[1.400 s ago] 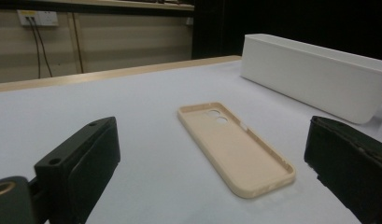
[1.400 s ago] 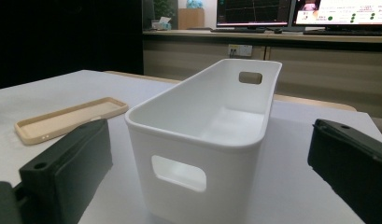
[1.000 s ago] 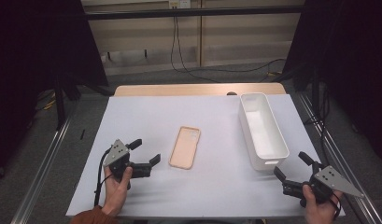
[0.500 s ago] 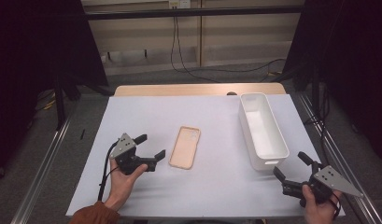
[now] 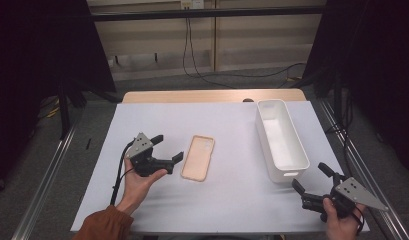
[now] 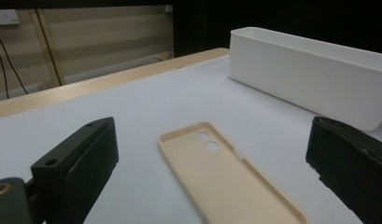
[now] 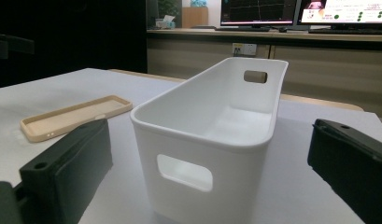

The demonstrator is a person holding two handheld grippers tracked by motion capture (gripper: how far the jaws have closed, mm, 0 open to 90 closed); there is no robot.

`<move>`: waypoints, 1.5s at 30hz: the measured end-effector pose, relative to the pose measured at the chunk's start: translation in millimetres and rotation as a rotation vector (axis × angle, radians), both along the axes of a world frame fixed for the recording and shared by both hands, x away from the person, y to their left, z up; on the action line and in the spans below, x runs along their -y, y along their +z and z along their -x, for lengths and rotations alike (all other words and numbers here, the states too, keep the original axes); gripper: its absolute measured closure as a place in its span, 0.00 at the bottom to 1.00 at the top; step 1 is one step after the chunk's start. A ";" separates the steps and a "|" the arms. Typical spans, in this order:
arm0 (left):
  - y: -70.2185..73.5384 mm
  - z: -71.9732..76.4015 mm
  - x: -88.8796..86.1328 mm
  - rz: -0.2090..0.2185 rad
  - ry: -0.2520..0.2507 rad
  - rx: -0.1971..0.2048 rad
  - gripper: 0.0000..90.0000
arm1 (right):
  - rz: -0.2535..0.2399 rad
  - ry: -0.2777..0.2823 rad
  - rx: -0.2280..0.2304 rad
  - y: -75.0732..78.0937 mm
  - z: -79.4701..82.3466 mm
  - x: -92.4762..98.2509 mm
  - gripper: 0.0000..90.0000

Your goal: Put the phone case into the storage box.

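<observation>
Your left claw [image 5: 167, 149] is spread wide, its two black jaws well apart and gripping nothing; it hovers over the white table cover [image 5: 232, 200] with your hand cupped under its body. Just beyond its jaw tips, a little to the right, lies one phone case [image 5: 198, 157], beige, flat on the cover with its open side up. In the left gripper view the phone case [image 6: 226, 177] sits between the two jaws but ahead of them, not touched, with its two round camera holes at the far end. Farther on past the case stands one white bin [image 6: 314, 79], long and narrow, well apart from this claw.

Your right claw [image 5: 313, 180] is also spread wide, jaws apart and holding nothing, low at the near right corner of the table. Directly ahead of it, near its jaw tips but not touching, is the short end of the same bin [image 5: 282, 140]. In the right gripper view the bin [image 7: 212, 140] is empty, with a handle slot in the near end and another in the far end. Off to that claw's left, beyond the bin's near corner, the case [image 7: 76, 116] lies flat.

Count: two claws, one case, one bin.
</observation>
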State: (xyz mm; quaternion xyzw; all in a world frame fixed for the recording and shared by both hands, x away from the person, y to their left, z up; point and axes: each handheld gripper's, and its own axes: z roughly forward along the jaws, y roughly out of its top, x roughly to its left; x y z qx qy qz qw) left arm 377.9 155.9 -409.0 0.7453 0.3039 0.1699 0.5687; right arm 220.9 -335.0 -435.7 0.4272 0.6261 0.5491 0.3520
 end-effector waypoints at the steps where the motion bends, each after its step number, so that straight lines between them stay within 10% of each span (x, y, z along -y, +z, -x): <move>1: 0.6 -1.5 1.3 0.009 -0.001 0.000 0.04 | -0.001 0.001 -0.001 -0.1 -0.2 -0.2 0.00; 28: 2.2 -44.2 27.1 -0.103 0.007 -0.123 0.05 | -0.003 0.006 -0.003 -0.2 -0.1 -0.6 0.00; 45: -7.1 -63.3 34.8 -0.233 -0.014 -0.298 0.17 | -0.002 0.006 -0.004 -0.4 -0.2 -0.6 0.00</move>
